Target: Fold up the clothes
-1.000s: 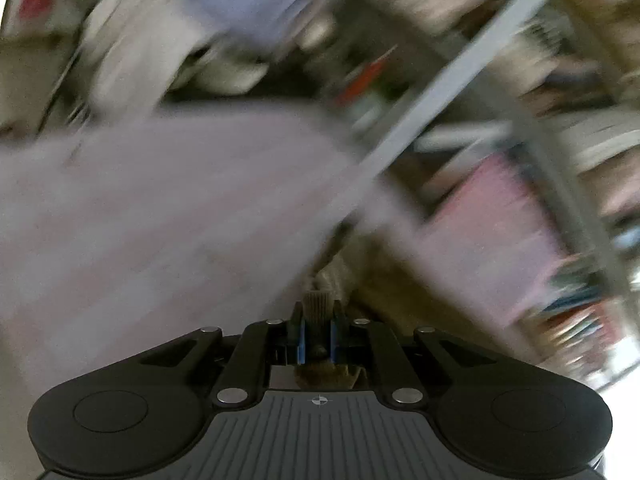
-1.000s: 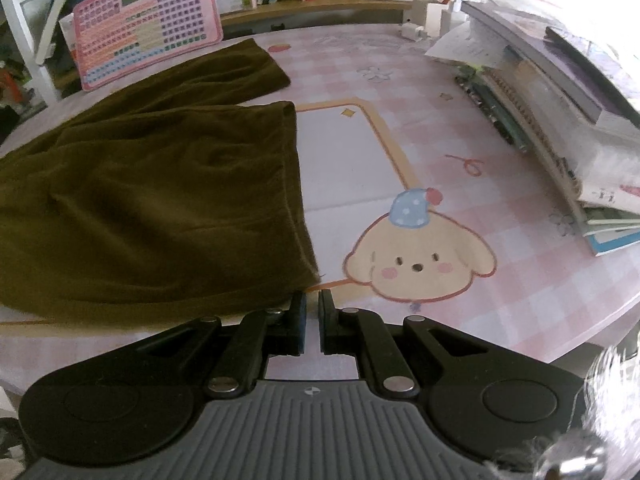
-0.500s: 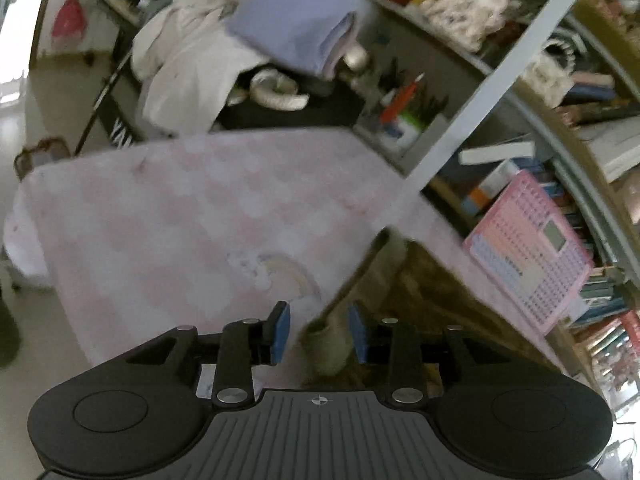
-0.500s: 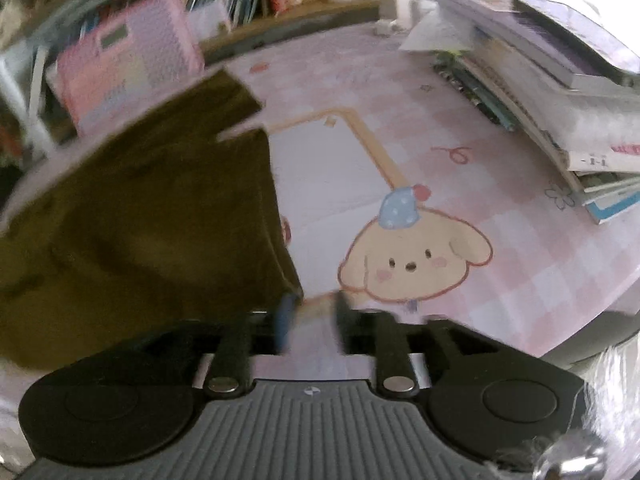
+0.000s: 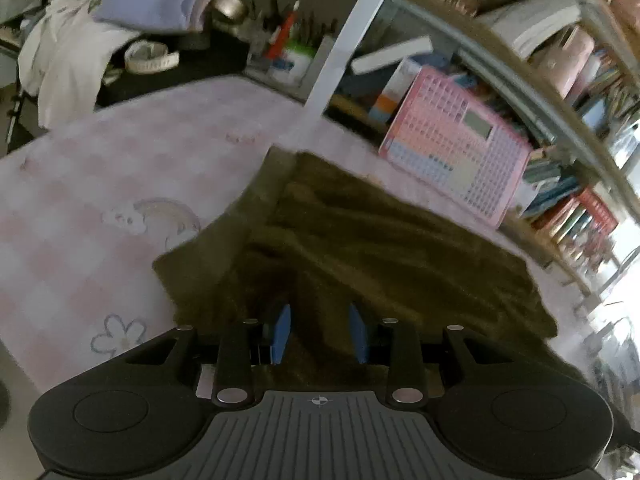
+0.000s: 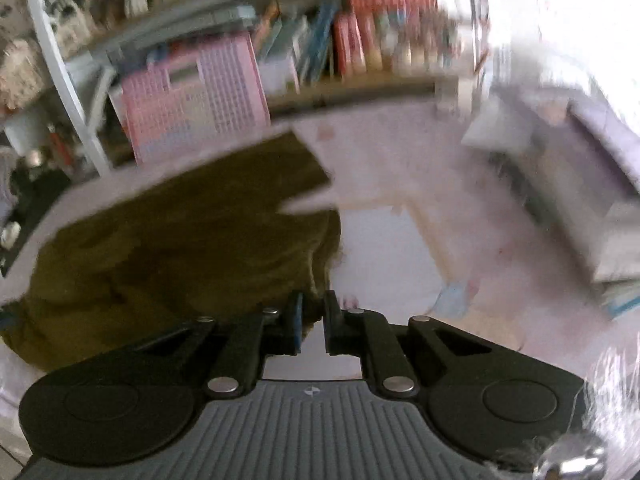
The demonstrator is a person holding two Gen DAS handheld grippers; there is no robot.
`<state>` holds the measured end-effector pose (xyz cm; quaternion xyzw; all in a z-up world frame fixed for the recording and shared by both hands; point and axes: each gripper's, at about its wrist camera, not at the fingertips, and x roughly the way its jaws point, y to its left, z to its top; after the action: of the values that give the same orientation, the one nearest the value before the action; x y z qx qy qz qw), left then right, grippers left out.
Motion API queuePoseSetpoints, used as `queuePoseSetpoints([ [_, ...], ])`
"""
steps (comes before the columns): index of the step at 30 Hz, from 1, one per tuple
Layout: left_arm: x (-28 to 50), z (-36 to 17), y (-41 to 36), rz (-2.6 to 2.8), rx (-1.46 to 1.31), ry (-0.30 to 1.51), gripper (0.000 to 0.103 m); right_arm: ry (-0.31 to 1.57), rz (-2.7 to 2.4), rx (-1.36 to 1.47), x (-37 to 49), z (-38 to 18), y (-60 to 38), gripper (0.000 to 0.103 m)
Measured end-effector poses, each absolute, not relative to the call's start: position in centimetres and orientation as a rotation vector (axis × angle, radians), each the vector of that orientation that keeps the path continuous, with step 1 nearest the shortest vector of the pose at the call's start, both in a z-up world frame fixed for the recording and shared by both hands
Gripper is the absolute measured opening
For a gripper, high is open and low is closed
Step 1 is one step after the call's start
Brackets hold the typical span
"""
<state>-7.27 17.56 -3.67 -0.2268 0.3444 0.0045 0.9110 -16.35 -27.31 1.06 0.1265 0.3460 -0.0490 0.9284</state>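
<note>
Olive-brown shorts lie spread and rumpled on the pink checked table cover. My left gripper is open, its blue pads wide apart just above the near part of the cloth, holding nothing. In the right wrist view the shorts fill the left half, blurred by motion. My right gripper is open with a narrow gap, and the hem corner of the shorts lies between its fingers at the near right edge of the garment.
A pink keyboard toy leans against the bookshelf behind the shorts, and shows in the right wrist view. A white shelf post stands at the back. Stacked books and papers lie at the right. White clothes hang at far left.
My left gripper let go of the cloth it pinched and opened wide, now over the spread shorts. My right gripper opened from shut and moved in onto the hem corner.
</note>
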Motion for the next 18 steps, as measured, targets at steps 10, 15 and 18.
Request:
queuePoseSetpoints([
  [10, -7.9, -4.4, 18.0, 0.052, -0.506, 0.739, 0.033, 0.924, -0.219, 0.237, -16.2, -4.5, -28.2, 0.022],
  [15, -8.2, -3.2, 18.5, 0.052, -0.495, 0.7, 0.033, 0.845, -0.22, 0.215, -16.4, -2.9, -27.7, 0.027],
  [18, -7.6, -2.7, 18.6, 0.051, -0.496, 0.69, 0.033, 0.809, -0.2, 0.184, -16.6, -2.4, -26.8, 0.027],
])
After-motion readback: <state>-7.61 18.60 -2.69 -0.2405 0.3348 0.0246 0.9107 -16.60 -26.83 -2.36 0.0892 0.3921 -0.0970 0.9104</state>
